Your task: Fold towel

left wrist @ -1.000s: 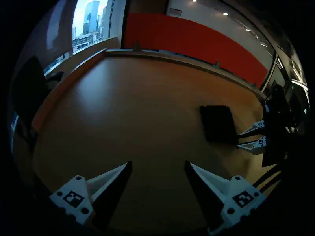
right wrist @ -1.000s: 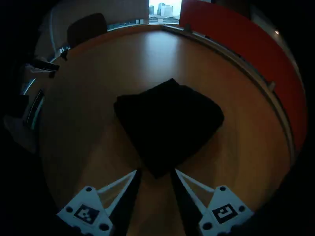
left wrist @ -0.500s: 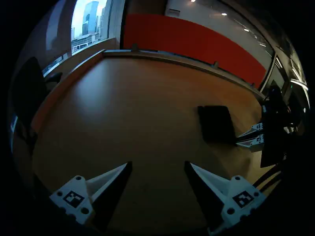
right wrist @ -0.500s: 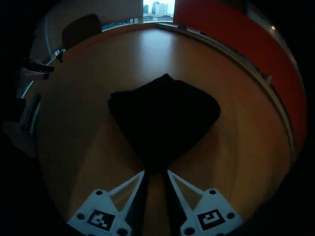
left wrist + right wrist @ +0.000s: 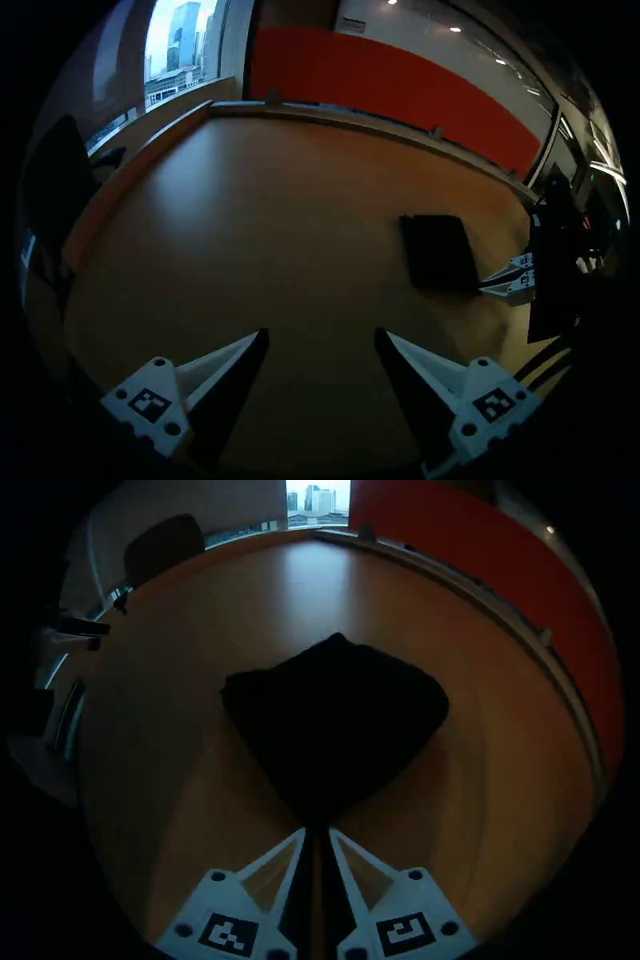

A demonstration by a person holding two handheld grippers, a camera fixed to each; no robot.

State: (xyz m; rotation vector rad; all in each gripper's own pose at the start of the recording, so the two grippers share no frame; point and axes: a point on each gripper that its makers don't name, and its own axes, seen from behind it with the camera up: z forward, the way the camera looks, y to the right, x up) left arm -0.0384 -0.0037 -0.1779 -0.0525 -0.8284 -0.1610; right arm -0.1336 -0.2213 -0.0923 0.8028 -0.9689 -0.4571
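Towel (image 5: 336,720): one, dark, folded into a flat block, lying on the single wooden bench (image 5: 264,224). In the left gripper view, one dark chair (image 5: 56,176) stands at the far left. Past it are one window (image 5: 180,48) and one long red wall panel (image 5: 384,80). The towel sits on the right of the bench. There are two grippers. The left gripper (image 5: 320,332) hovers over bare wood, well apart from the towel, its jaws wide with nothing between them. The right gripper (image 5: 318,832) is at the towel's near corner, its jaws narrow and pinched on that corner.
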